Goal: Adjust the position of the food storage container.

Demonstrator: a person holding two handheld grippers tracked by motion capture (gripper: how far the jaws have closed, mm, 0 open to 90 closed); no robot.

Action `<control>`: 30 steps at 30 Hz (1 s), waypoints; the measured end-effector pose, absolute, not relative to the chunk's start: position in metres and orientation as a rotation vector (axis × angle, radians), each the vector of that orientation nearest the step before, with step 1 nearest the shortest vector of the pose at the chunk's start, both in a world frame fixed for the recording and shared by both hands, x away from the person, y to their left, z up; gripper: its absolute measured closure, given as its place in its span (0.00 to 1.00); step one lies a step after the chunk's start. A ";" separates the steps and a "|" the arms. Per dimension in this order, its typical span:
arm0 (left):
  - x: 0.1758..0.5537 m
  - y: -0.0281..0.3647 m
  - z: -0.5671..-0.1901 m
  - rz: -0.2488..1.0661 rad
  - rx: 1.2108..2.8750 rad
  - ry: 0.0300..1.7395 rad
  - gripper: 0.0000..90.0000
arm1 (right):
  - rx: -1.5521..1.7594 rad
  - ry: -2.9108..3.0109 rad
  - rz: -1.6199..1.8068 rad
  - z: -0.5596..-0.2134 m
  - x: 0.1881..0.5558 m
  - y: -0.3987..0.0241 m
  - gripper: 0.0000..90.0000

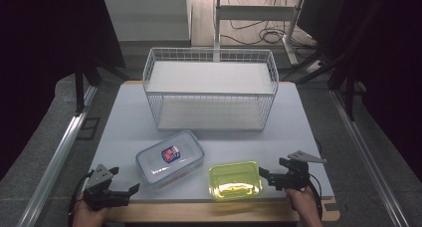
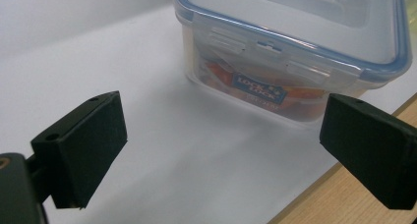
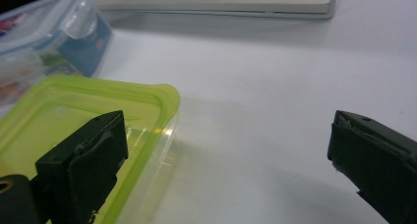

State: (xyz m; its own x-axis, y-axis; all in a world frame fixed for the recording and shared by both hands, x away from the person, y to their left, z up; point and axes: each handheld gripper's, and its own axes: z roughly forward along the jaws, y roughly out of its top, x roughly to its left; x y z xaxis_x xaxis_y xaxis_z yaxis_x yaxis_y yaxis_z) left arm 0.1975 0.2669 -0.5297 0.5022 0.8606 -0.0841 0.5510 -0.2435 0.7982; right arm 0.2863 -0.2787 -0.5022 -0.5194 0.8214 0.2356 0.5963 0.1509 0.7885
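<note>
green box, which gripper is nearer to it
Right. The right gripper sits just beside the green box; the left gripper is off past the clear box.

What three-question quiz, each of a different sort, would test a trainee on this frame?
1. True or false: the left gripper is shut on the blue-rimmed clear container.
2. Multiple choice: the yellow-green container lies nearest to A) the wire basket shelf, B) the right gripper, C) the table's far edge.
3. Fill in: the clear container's lid has a ____ rim.

Key: 1 false, its jaws are apart and short of the container. 2 B. 3 blue.
</note>
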 end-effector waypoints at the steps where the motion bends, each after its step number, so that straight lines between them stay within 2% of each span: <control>1: 0.198 0.266 -0.531 0.474 1.939 1.158 0.04 | 1.368 2.178 1.299 -0.503 0.287 -0.277 0.02; 22: 0.198 0.265 -0.531 0.477 1.947 1.131 0.04 | 1.279 2.280 1.160 -0.492 0.280 -0.259 0.00; 30: 0.198 0.265 -0.531 0.480 1.944 1.127 0.04 | 1.122 2.328 1.162 -0.471 0.262 -0.230 0.45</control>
